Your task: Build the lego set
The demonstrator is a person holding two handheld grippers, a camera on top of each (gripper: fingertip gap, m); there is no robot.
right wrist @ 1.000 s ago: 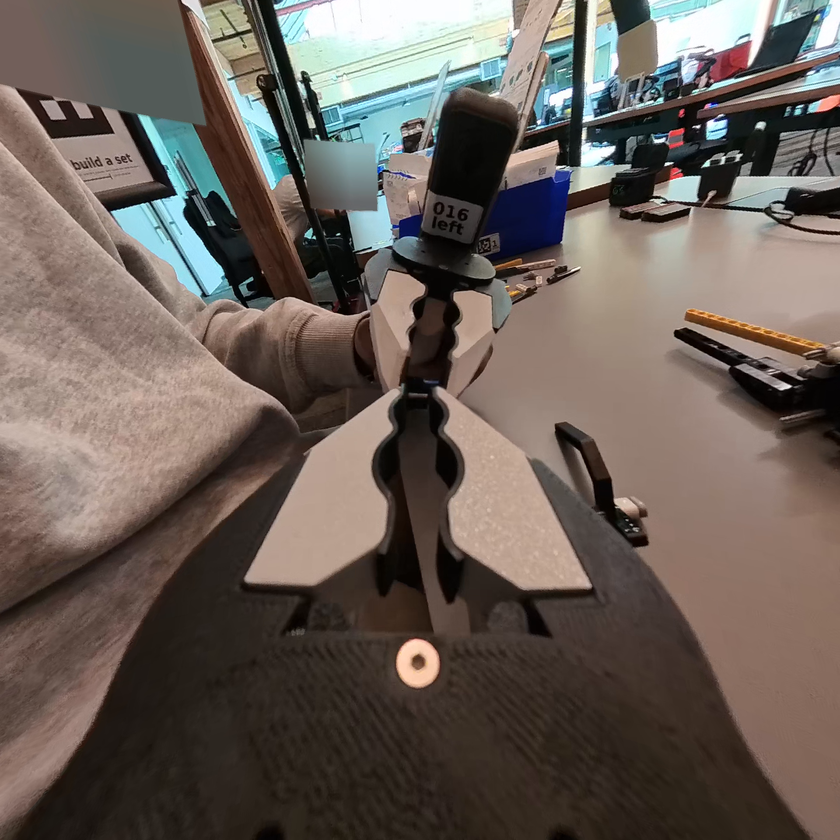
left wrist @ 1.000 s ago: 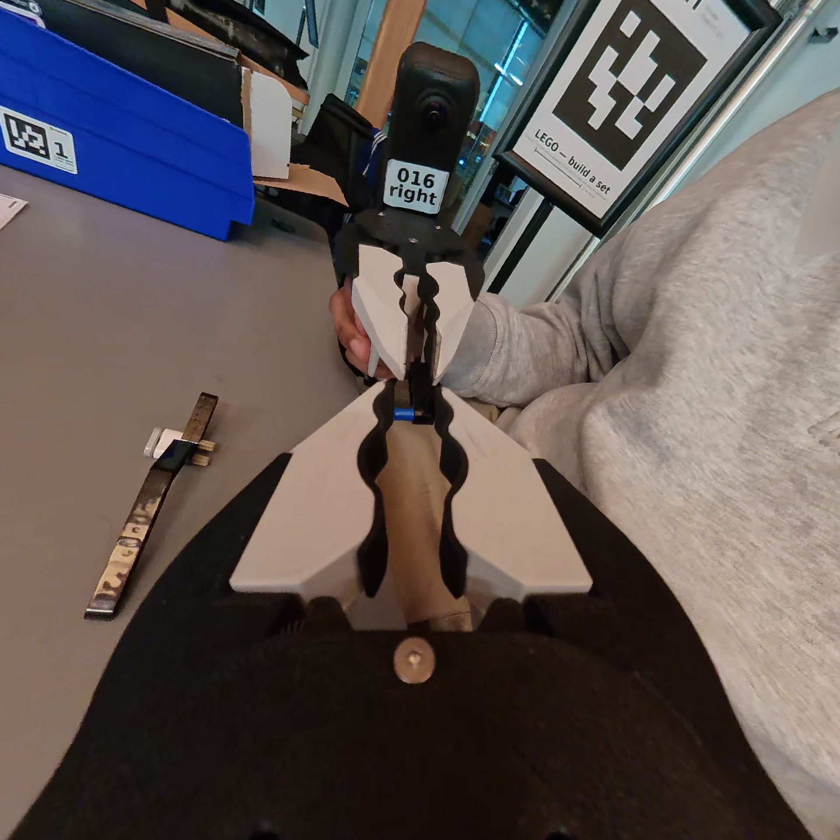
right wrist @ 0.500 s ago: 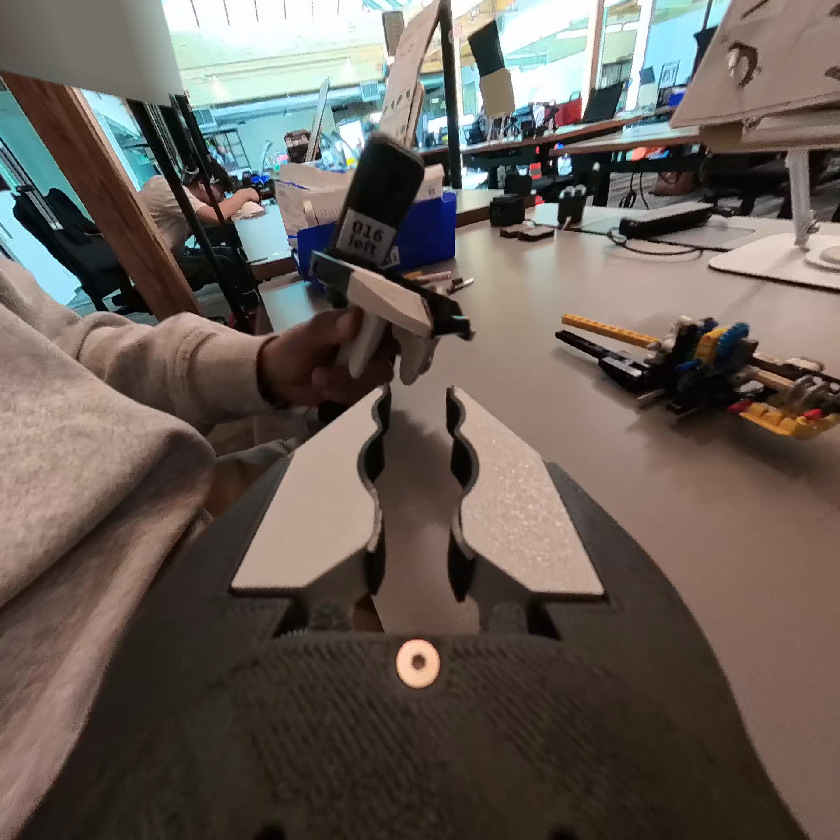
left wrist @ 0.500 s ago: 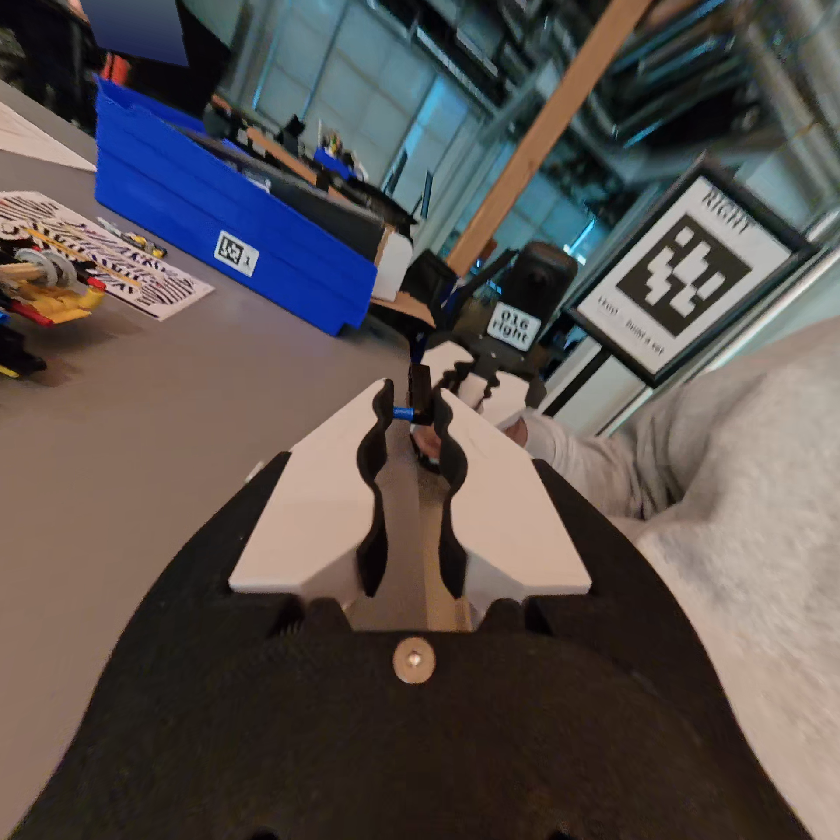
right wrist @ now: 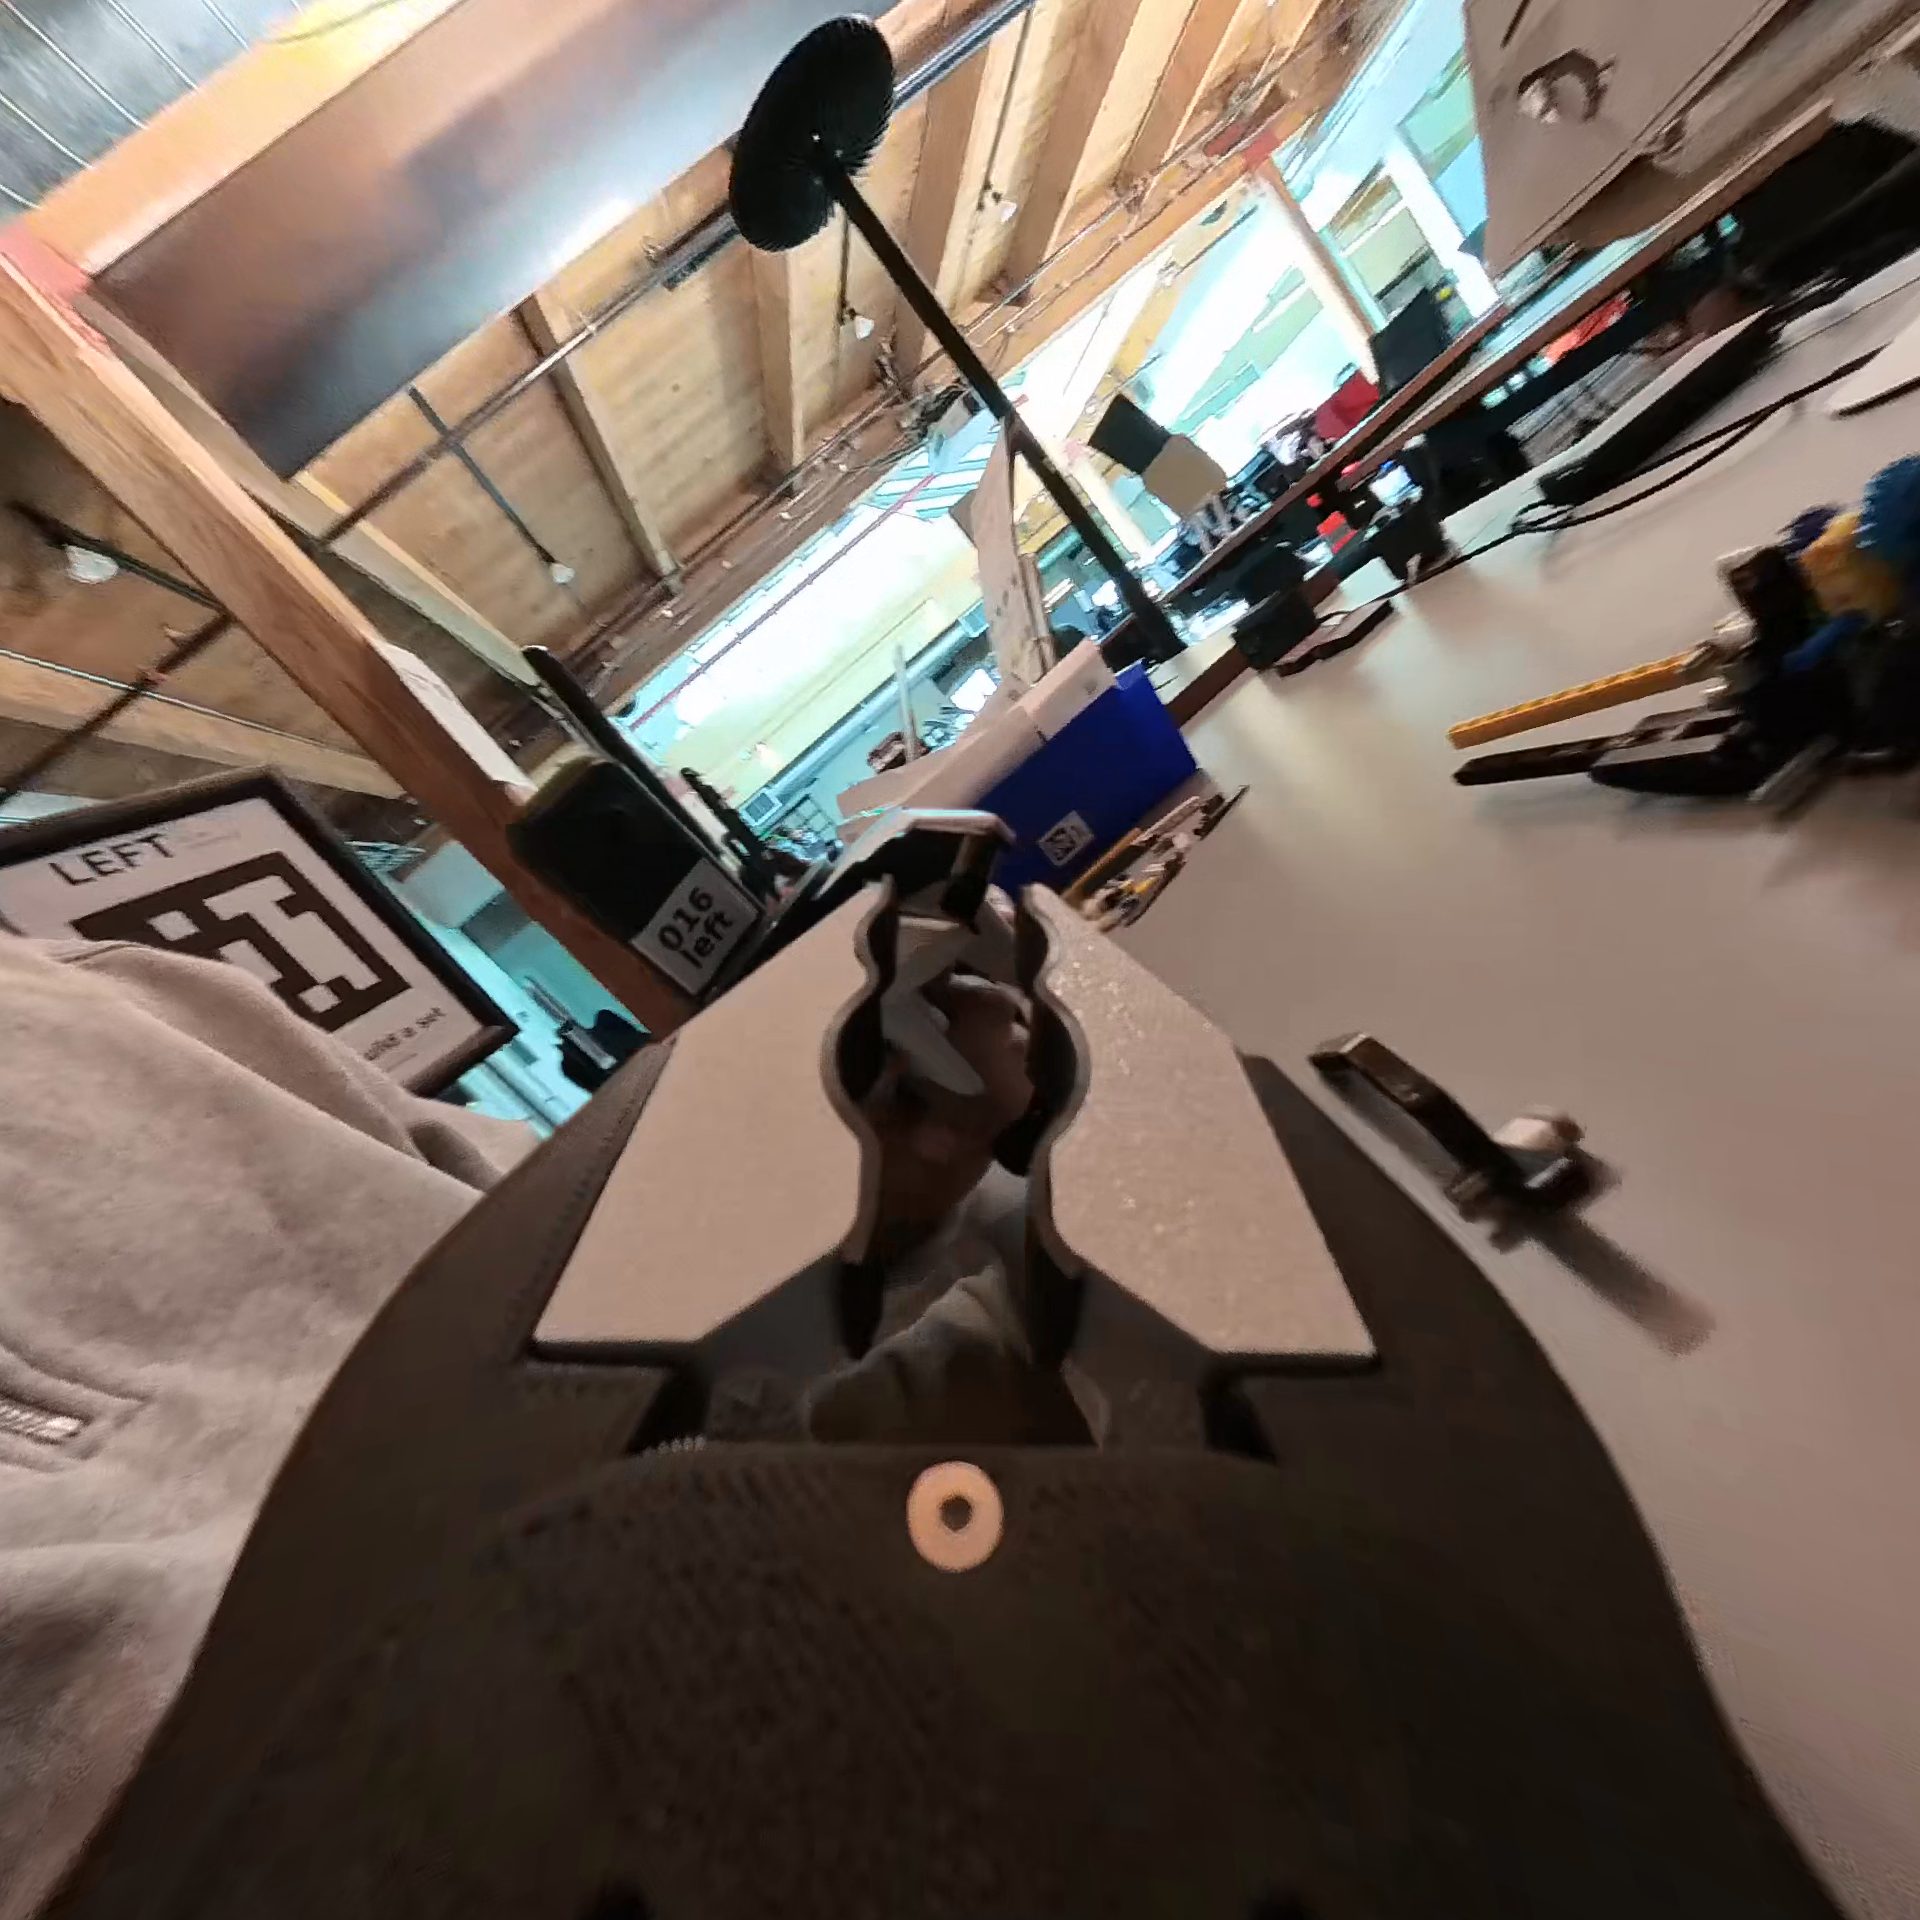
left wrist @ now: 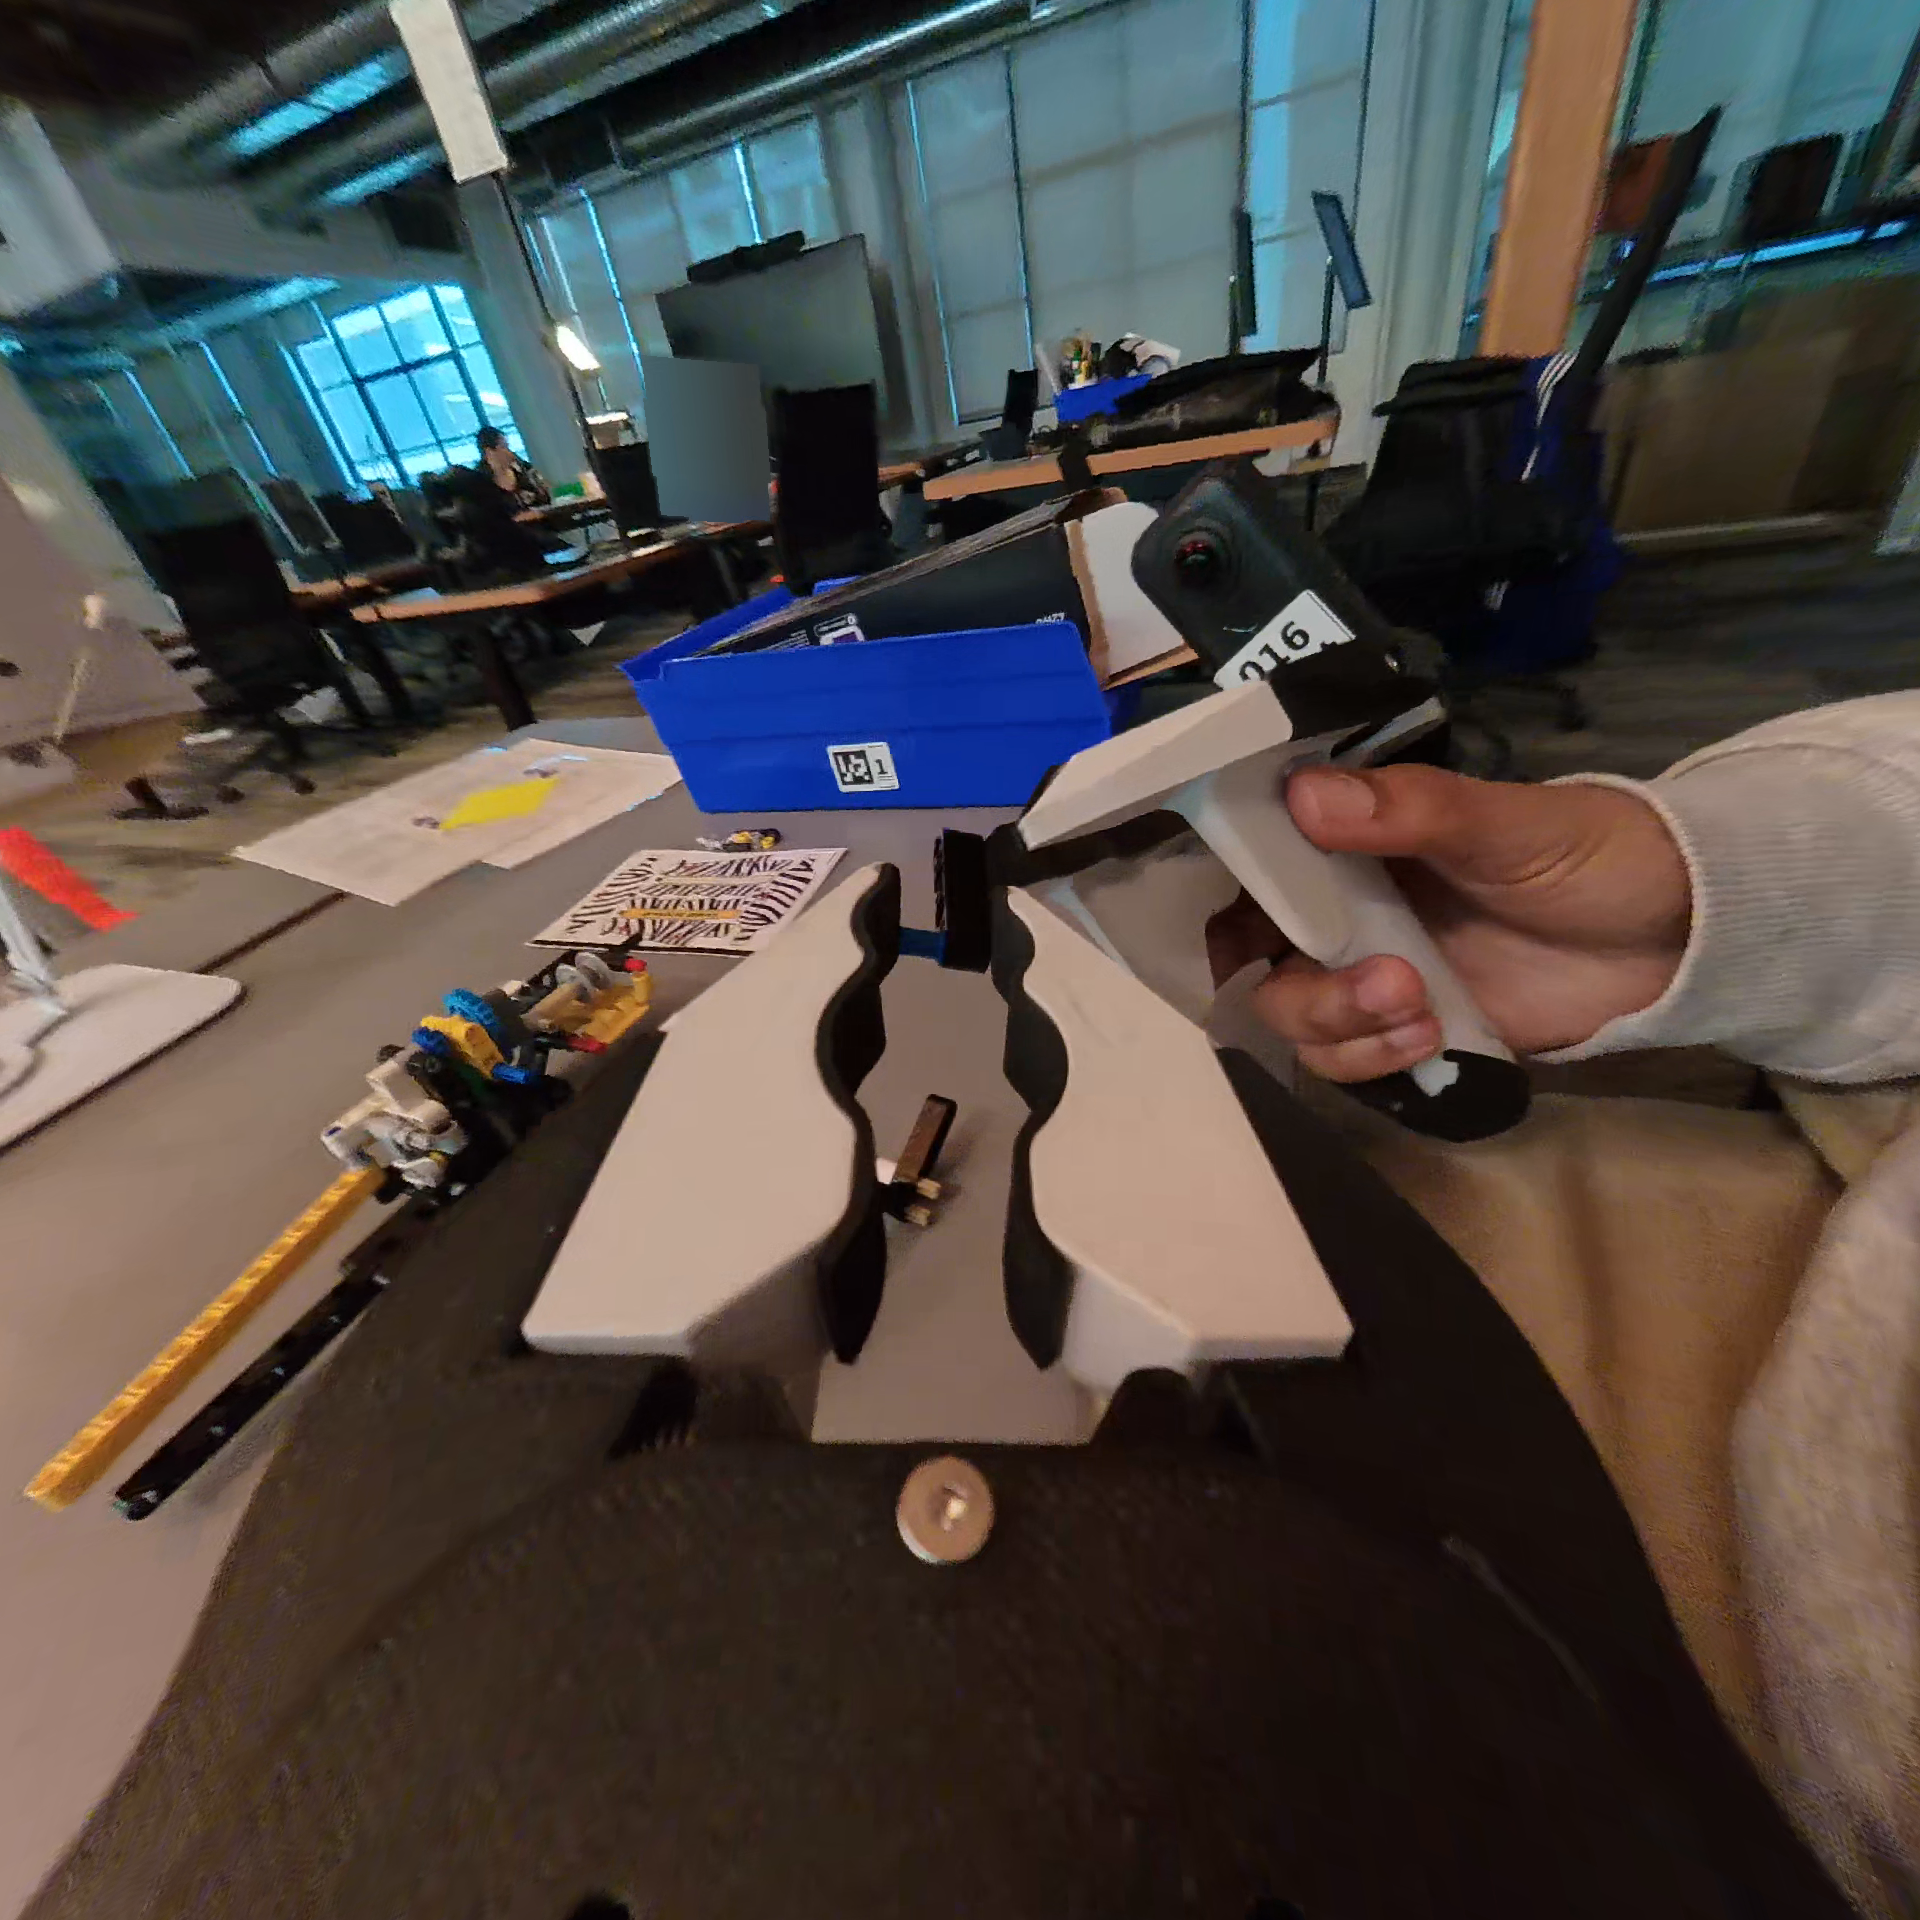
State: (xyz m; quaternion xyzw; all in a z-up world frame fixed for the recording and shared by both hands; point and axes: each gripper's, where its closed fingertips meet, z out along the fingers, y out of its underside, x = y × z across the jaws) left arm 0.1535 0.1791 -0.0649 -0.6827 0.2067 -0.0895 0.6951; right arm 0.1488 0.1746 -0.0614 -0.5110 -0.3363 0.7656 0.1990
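Note:
My left gripper (left wrist: 948,899) is shut on a small black piece with a blue pin (left wrist: 961,904) and holds it in the air above the table. My right gripper (right wrist: 956,904) is open. In the left wrist view its tips (left wrist: 1023,862) sit right beside the black piece, held in a hand. The partly built lego model (left wrist: 488,1049) lies on the grey table at the left, with a long yellow beam (left wrist: 197,1340) and a black beam (left wrist: 260,1392) sticking out. It also shows in the right wrist view (right wrist: 1787,675). A black curved piece with pale pins (left wrist: 920,1143) lies on the table below my left fingers.
A blue bin (left wrist: 883,717) stands at the back of the table, with a striped sticker sheet (left wrist: 707,904) and instruction sheets (left wrist: 468,810) in front of it. Loose small pieces (right wrist: 1143,862) lie near the bin. A white stand base (left wrist: 104,1018) is far left. My left and right fingertips are right by each other. The partly built lego model (left wrist: 488,1049) is about equally far from each gripper, around 20 centimetres. Seen from the right wrist view (right wrist: 1850,583) as well. Left tips and right tips are each some 25 centimetres from the long yellow beam (left wrist: 197,1340).
The right gripper let go of the black piece and opened, drew away, then came back beside it. Both grippers swung round; the left one kept hold of the piece.

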